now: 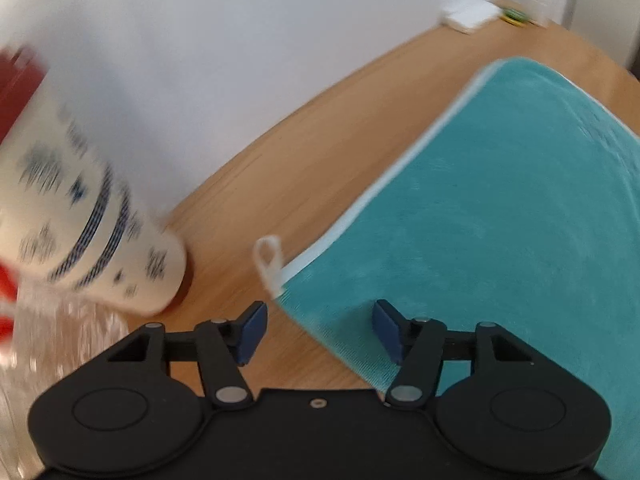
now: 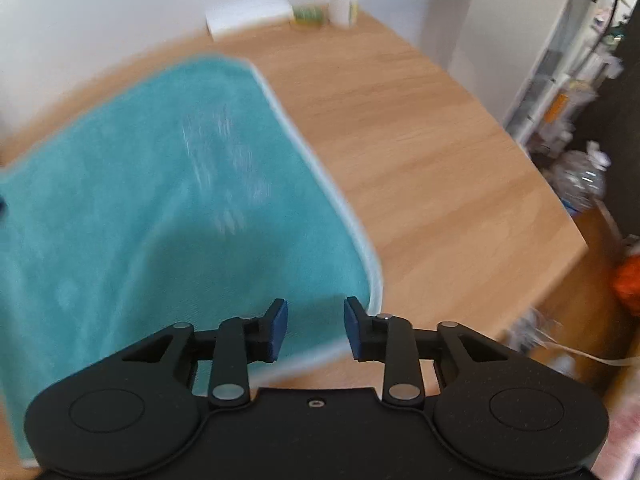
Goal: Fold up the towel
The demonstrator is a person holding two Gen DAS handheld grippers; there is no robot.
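- The flat teal terry towel (image 1: pixel 500 208) lies spread on the wooden worktop (image 2: pixel 420 152).
- Left tongs (image 1: pixel 318 332) and right tongs (image 2: pixel 316 328) gape, released, over its near corners.
- Risk: the patterned cream mug (image 1: pixel 92 216) stands near the left corner; a careless swing could topple it.

Both wrist views look down closely, sharing the towel (image 1: pixel 500 208) and table (image 2: pixel 420 140).

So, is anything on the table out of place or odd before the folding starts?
Nothing clearly stands out. The towel lies flat on the table, its loop sticking out at one corner. A patterned cup looks tilted beside it, but that view is blurred, so I cannot tell.
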